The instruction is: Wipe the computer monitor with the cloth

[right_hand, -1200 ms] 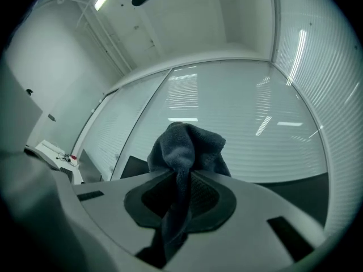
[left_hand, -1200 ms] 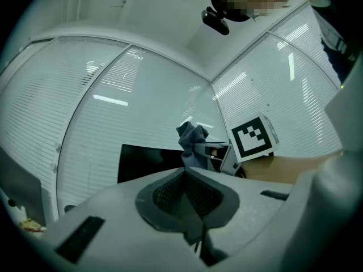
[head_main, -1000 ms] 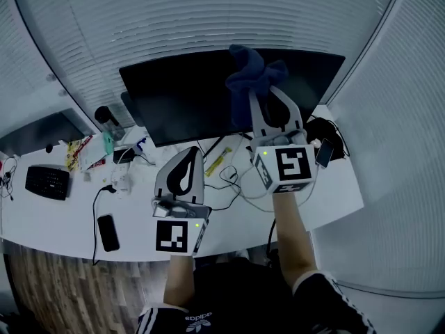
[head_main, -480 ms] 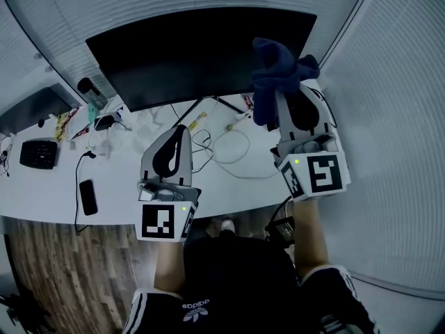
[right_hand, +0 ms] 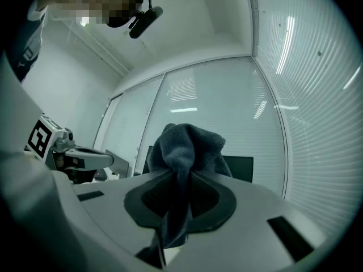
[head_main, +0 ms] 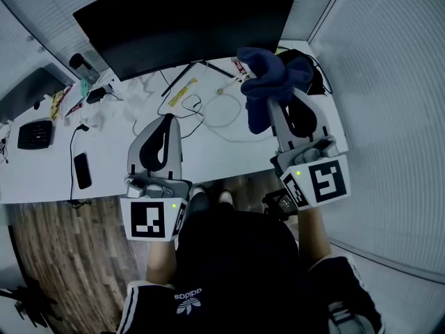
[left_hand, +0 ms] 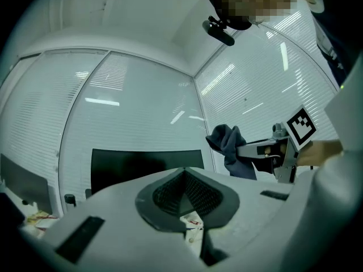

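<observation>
The right gripper (head_main: 272, 106), its jaws clamping the blue cloth (head_main: 268, 78), is pulling away from the monitor (head_main: 188, 19) it touched a second ago and is now hanging over the worktop (head_main: 208, 158). The left gripper (head_main: 162, 120), jaws together and empty, is retreating too. The wiping looks finished or paused.

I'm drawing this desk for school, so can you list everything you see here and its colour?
Computer monitor: one, black, back of the desk.
Desk: one, white, below the monitor.
Cloth: one, dark blue, pinched in the right gripper.
Keyboard: one, black, far left of the desk.
Phone: one, black, near the desk's left front edge.
Cables: several, black and white, under the monitor.
Floor: brown wood, beneath the desk.
Left gripper: one, grey, jaws shut and empty, over the desk.
Right gripper: one, grey, shut on the cloth.
Person's clothes: black, bottom middle.
</observation>
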A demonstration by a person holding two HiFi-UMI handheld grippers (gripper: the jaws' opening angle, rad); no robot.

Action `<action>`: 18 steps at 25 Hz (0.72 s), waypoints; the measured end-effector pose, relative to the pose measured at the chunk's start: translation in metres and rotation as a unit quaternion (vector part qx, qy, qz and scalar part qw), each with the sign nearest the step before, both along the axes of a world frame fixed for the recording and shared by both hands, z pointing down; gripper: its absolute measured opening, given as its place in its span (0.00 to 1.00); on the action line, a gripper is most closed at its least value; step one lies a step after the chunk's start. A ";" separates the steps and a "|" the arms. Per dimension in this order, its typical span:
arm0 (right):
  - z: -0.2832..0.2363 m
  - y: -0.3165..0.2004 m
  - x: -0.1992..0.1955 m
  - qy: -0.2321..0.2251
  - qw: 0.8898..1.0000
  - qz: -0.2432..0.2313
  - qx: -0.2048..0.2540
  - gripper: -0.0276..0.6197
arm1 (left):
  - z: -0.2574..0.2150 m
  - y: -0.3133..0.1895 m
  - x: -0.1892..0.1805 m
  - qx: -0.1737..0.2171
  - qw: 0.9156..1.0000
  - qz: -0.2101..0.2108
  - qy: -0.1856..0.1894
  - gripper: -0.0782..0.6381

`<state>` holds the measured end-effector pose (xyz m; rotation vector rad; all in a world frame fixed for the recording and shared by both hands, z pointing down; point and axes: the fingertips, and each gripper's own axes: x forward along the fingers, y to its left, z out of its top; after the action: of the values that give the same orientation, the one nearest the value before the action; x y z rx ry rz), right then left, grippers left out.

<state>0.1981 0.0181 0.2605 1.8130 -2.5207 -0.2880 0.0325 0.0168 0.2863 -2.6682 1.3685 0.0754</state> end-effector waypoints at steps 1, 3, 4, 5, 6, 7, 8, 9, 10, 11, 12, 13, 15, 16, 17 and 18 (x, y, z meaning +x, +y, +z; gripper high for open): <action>0.004 0.005 -0.001 -0.003 1.000 0.000 -0.007 0.11 | 0.001 0.004 -0.001 -0.002 1.000 0.002 -0.003 0.12; 0.012 0.014 -0.002 -0.007 1.000 0.002 -0.018 0.11 | 0.002 0.011 -0.004 -0.005 1.000 0.006 -0.003 0.12; 0.016 0.018 -0.004 -0.009 1.000 0.003 -0.024 0.11 | 0.003 0.013 -0.006 -0.007 1.000 0.007 -0.002 0.12; 0.020 0.021 -0.006 -0.012 0.999 0.004 -0.030 0.11 | 0.004 0.015 -0.008 -0.009 1.000 0.008 -0.002 0.11; 0.023 0.024 -0.009 -0.015 0.999 0.004 -0.036 0.11 | 0.005 0.016 -0.010 -0.011 1.000 0.008 -0.003 0.12; 0.027 0.026 -0.012 -0.017 0.999 0.004 -0.041 0.11 | 0.006 0.017 -0.012 -0.013 1.000 0.009 -0.002 0.11; 0.030 0.027 -0.016 -0.018 0.999 0.003 -0.045 0.11 | 0.006 0.018 -0.014 -0.015 1.000 0.010 -0.001 0.11; 0.033 0.029 -0.020 -0.020 0.999 0.002 -0.050 0.11 | 0.007 0.019 -0.016 -0.018 1.000 0.012 0.000 0.12; 0.036 0.031 -0.024 -0.022 0.998 0.000 -0.055 0.11 | 0.008 0.020 -0.018 -0.021 1.000 0.013 0.001 0.12; 0.040 0.032 -0.028 -0.024 0.998 -0.002 -0.061 0.11 | 0.010 0.021 -0.019 -0.024 1.000 0.015 0.002 0.12; 0.044 0.034 -0.032 -0.025 0.998 -0.004 -0.065 0.11 | 0.012 0.022 -0.021 -0.028 0.999 0.018 0.002 0.12; 0.047 0.036 -0.037 -0.026 0.997 -0.007 -0.069 0.11 | 0.014 0.023 -0.023 -0.032 0.999 0.019 0.001 0.12; 0.054 0.038 -0.045 -0.031 0.997 -0.014 -0.072 0.11 | 0.019 0.024 -0.027 -0.038 0.999 0.018 -0.001 0.12; 0.058 0.039 -0.049 -0.034 0.996 -0.017 -0.077 0.11 | 0.021 0.023 -0.030 -0.040 0.999 0.015 -0.003 0.12; 0.063 0.040 -0.052 -0.037 0.996 -0.017 -0.084 0.11 | 0.024 0.023 -0.033 -0.042 0.999 0.012 -0.006 0.12; 0.067 0.040 -0.054 -0.040 0.995 -0.017 -0.090 0.11 | 0.026 0.022 -0.035 -0.045 0.999 0.010 -0.009 0.11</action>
<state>0.1442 0.0584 0.3273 1.7491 -2.5378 0.0129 -0.0028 0.0385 0.3123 -2.7493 1.3725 -0.0073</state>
